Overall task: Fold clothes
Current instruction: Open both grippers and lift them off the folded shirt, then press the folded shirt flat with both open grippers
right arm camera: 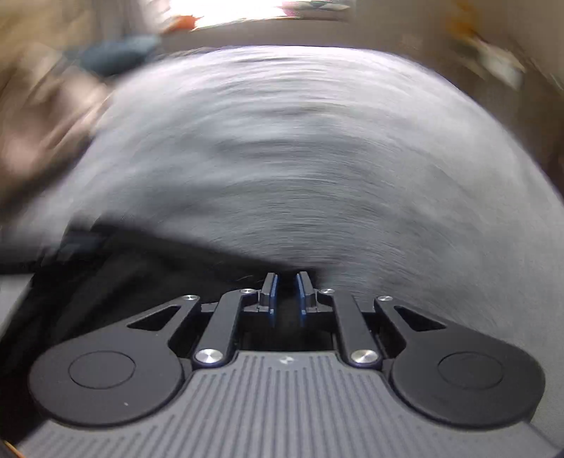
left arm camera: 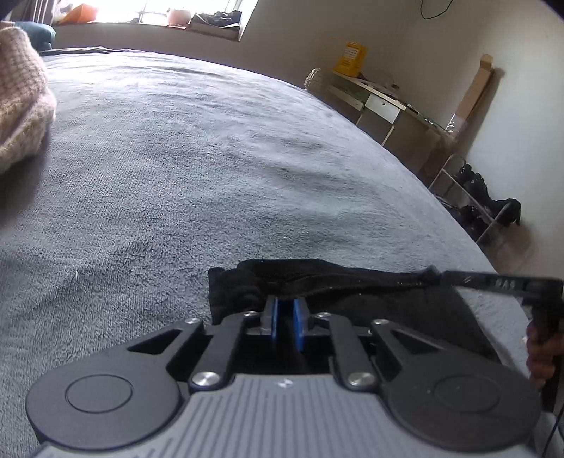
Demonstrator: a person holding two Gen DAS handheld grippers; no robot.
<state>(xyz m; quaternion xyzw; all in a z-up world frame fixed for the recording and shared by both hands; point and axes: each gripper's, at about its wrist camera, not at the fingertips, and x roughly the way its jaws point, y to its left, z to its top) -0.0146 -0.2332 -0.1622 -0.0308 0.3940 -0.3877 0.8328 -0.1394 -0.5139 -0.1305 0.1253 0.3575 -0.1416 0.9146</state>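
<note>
On the grey blanket (left arm camera: 211,176), black garment (left arm camera: 317,282) meets both jaws' tips.

Around you: a bedroom, seen from the bed.
You have a grey blanket (left arm camera: 197,169) spread across the bed, a bright window (left arm camera: 183,8) with a cluttered sill beyond it, a small desk (left arm camera: 380,102) with a yellow box (left arm camera: 349,58) against the wall, tall cardboard (left arm camera: 474,91) leaning beside it, and a shoe rack (left arm camera: 472,197).

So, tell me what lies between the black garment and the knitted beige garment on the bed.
Only bare grey blanket between the black garment and the knitted beige garment, seen in the left wrist view.
</note>
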